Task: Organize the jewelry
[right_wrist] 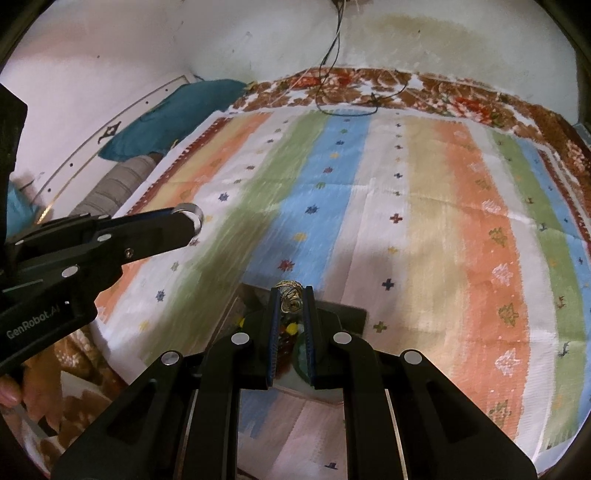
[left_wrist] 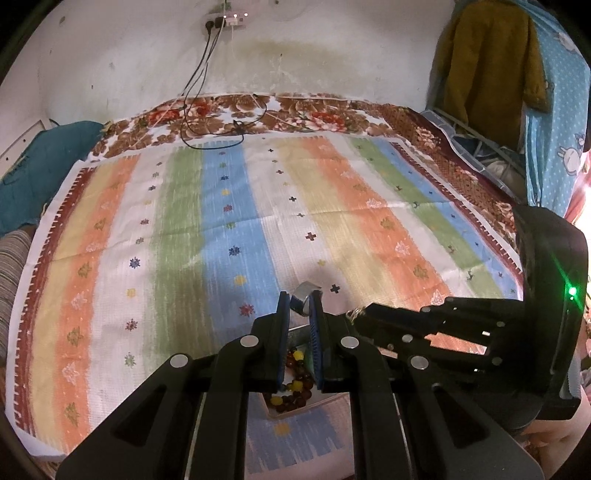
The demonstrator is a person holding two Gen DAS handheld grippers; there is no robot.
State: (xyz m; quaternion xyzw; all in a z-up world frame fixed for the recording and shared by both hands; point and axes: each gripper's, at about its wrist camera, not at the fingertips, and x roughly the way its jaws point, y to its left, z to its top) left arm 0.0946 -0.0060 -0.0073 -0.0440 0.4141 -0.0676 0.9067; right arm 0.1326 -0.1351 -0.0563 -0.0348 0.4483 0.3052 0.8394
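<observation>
Writing: "GenRobot.AI" on the left claw (right_wrist: pixel 194 218) body.
Left claw: clamped on a silver ring (left_wrist: pixel 303 302).
Right claw (right_wrist: pixel 291 295): clamped on a gold ring (right_wrist: pixel 290 295).
Left view only: wall socket (left_wrist: pixel 225 20).

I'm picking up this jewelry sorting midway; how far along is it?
Nothing looks laid out yet: the striped cloth shows no jewelry on it. In hand: the left tongs grip a silver ring, the right tongs a gold piece. Left: the beads lie in the box below the tongs.
</observation>
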